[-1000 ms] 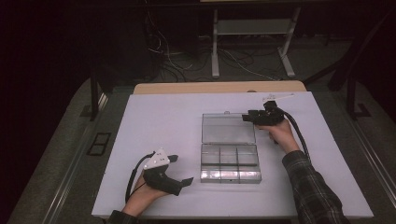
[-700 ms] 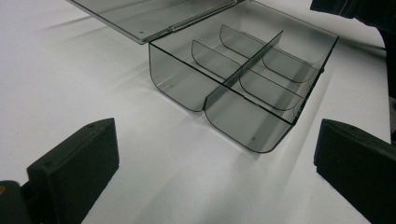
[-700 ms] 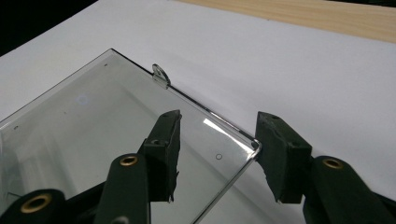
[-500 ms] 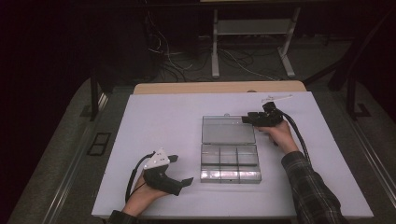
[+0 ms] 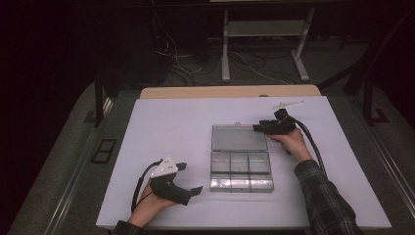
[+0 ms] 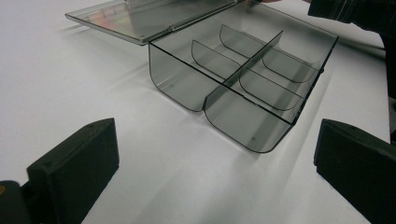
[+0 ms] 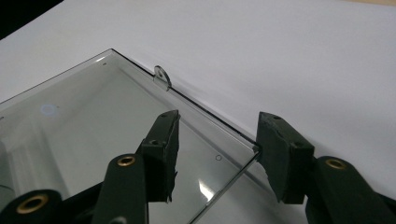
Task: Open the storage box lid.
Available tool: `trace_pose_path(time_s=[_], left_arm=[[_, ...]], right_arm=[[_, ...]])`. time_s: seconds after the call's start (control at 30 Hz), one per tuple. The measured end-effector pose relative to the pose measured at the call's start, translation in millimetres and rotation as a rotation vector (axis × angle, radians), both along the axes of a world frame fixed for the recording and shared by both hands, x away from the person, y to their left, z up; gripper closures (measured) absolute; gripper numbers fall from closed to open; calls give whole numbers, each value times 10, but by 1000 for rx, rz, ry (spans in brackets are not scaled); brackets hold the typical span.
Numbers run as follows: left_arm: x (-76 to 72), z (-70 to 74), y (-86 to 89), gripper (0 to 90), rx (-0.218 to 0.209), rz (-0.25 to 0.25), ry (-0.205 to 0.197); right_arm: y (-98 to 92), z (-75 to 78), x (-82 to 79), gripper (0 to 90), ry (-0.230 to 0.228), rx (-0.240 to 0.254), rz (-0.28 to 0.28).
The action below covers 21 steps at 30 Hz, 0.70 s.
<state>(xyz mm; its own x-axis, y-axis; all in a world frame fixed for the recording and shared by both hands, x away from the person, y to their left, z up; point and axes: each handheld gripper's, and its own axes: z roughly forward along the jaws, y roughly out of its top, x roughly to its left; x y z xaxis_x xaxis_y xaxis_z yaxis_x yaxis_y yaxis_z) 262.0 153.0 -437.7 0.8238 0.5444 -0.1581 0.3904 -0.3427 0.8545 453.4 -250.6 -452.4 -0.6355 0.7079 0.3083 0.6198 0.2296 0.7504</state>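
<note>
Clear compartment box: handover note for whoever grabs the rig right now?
Left gripper: open, holding nothing, resting on the table left of the clear compartment box.
Right gripper: jaws apart, straddling the far right corner of the lid, no pinch visible.
Box mid-table, lid swung fully open and lying flat behind it; compartments look empty.
Done: box opened.
Left: probably back the right gripper off the lid; nothing loaded yet.

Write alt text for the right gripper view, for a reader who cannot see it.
The right gripper stands with its two black jaws apart astride a corner of the clear lid of a plastic box, which lies open and flat on the white table; neither pad presses on the lid. A small clear tab sticks up from the lid's far edge.
</note>
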Motion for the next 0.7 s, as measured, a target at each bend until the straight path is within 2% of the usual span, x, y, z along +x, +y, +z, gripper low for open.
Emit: trace_pose_path(time_s=[0.27, 0.37, 0.5, 0.7], left_arm=[[1, -1, -1, 0, 2, -1, 0], [-1, -1, -1, 0, 1, 1, 1], [-1, -1, 1, 0, 1, 1, 0], [3, -1, 0, 0, -1, 1, 0]], right_arm=[[5, -44, -4, 491, 15, -13, -2], [7, -43, -3, 476, 6, -20, -5], [-12, 7, -6, 456, -16, -8, -25], [-66, 99, -56, 408, -26, -31, -29]])
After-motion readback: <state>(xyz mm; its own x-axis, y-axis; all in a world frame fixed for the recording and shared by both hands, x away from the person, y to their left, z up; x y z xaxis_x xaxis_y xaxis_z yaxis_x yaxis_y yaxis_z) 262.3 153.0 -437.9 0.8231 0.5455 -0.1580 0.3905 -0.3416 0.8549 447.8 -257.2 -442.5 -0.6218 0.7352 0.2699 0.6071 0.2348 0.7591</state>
